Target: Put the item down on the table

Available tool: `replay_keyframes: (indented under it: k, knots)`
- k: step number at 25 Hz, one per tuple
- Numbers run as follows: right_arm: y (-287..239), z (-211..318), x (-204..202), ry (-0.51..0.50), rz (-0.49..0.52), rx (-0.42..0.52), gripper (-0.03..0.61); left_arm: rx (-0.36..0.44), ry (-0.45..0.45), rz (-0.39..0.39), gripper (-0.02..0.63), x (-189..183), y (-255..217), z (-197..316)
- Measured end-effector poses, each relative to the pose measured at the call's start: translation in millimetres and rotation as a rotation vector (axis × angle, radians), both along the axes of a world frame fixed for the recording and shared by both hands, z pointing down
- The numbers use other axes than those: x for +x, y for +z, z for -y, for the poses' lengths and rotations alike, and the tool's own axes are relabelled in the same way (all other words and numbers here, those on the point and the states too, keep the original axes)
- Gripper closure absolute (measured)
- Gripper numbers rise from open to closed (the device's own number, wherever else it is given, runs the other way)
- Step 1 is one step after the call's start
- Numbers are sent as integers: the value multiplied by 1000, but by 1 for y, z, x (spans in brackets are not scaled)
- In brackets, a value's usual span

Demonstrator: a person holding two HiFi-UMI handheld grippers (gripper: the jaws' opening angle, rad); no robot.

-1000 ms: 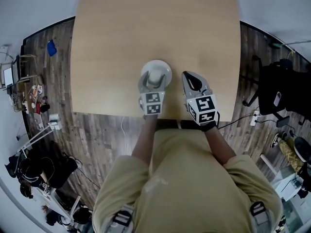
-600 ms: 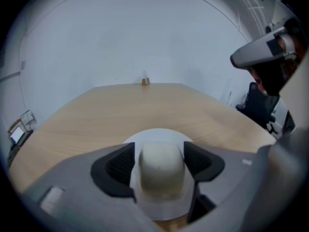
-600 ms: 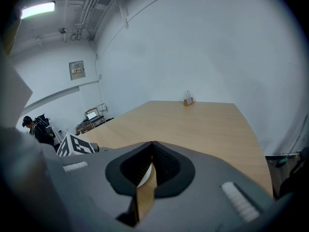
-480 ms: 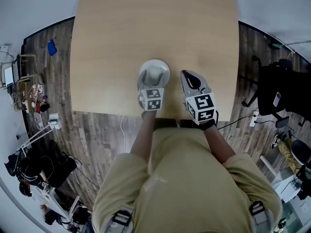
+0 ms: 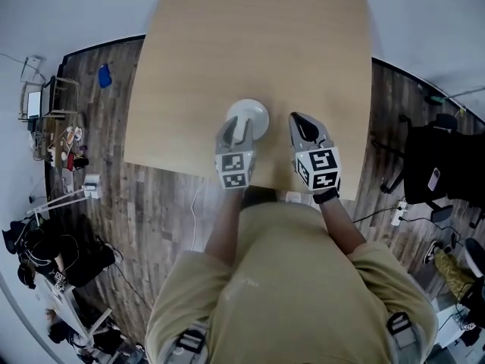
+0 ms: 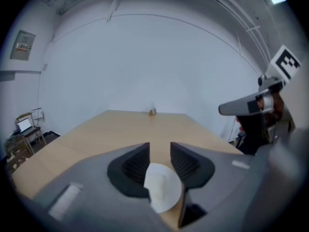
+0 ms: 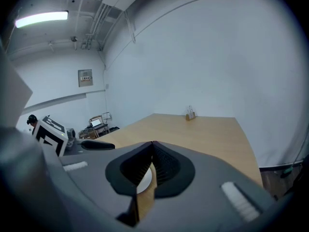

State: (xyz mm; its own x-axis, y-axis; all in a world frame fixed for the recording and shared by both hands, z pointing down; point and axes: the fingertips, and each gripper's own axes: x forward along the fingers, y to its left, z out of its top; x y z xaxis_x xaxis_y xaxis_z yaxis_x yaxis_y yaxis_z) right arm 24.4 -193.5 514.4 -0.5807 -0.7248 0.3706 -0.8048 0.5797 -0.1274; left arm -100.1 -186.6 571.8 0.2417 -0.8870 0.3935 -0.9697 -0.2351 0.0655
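We judge that the white plate (image 5: 254, 115) already lies on the desk (image 5: 227, 51), because our left tongs (image 6: 160, 154) stand spread over the plate's near rim without pinching it, while our right tongs (image 7: 151, 151), just right of the plate, are pressed together, empty.

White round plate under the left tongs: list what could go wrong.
The white round plate lies partly under the open left tongs; a low pull-back could snag its rim and drag it. It sits toward the near edge of the light wooden table, so a drag might push it off.
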Motion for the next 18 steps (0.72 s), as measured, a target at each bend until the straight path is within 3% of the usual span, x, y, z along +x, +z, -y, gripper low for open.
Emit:
replay_keyframes:
  k: [8,18]
  knots:
    - [-25,52,-23,-66,55,149,574,164,-91,-20,557,-33,-59,25]
    - [-46,77,-42,-143,96,238,574,269,-176,-29,611,-52,-92,27]
